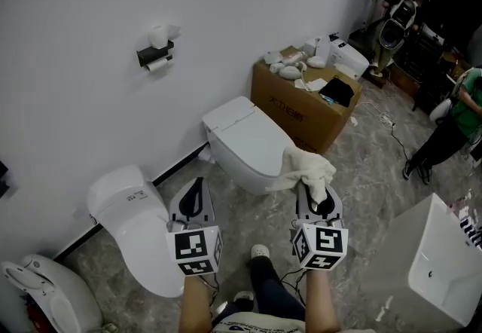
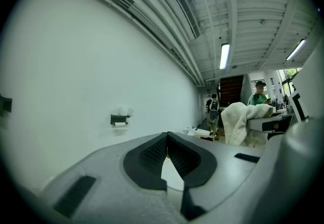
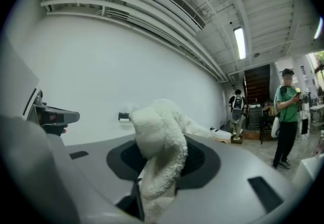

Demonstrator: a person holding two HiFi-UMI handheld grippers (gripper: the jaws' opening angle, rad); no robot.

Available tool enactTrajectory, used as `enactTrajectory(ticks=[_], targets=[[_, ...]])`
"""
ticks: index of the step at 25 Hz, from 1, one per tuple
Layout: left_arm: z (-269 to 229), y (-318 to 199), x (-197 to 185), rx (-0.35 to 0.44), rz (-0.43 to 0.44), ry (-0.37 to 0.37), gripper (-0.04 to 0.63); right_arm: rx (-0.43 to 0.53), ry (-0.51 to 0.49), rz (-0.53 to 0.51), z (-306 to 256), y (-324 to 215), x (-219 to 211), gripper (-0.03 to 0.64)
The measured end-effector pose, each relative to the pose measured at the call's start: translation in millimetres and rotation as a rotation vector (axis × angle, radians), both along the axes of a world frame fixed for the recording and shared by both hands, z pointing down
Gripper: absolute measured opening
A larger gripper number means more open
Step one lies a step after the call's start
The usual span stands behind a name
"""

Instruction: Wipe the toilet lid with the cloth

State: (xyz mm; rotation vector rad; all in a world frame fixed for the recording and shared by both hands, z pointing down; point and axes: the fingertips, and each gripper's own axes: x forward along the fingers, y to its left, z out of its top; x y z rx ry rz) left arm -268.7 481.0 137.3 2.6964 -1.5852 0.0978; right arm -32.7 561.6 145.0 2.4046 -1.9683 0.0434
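In the head view, your left gripper [image 1: 196, 190] hangs over the grey marbled floor [image 1: 369, 173], between a second glossy white toilet [image 1: 132, 222] by the wall and the smooth white closed toilet lid [image 1: 245, 142]. Your right gripper [image 1: 316, 200] holds a fluffy white terry cloth [image 1: 309, 167], whose bunched folds show against the lid's front end; you cannot tell whether they touch. A brown cardboard box [image 1: 297, 109] stands past the toilet's far end. In the left gripper view, the ribbed black pads [image 2: 152, 154] meet at their tips with nothing between them, and the cloth [image 2: 240, 121] shows off to the right. In the right gripper view, the jaws are clamped on the looped, nubby cloth [image 3: 159, 149], which rises in a thick roll above the right gripper [image 3: 162, 167].
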Motion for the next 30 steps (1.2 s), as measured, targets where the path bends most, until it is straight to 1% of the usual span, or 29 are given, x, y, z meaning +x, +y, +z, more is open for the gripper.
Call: enactTrajectory(ticks=[5, 10, 21, 25, 30], targets=[[6, -35, 14, -0.007, -0.023, 0.001, 0.008, -0.005, -0.012, -0.031, 7, -41, 14, 0.135], [4, -83, 40, 0.003, -0.045, -0.002, 0.008, -0.001, -0.014, -0.066, 9, -95, 37, 0.134], [-10, -206, 109, 0.013, -0.108, 0.005, 0.008, 0.014, -0.007, -0.128, -6, -232, 114, 0.133], [-4, -239, 126, 0.001, -0.131, -0.005, 0.008, 0.007, -0.014, -0.150, 0, -272, 134, 0.133], [12, -267, 141, -0.038, -0.147, -0.023, 0.008, -0.019, -0.028, -0.159, 14, -302, 150, 0.133]])
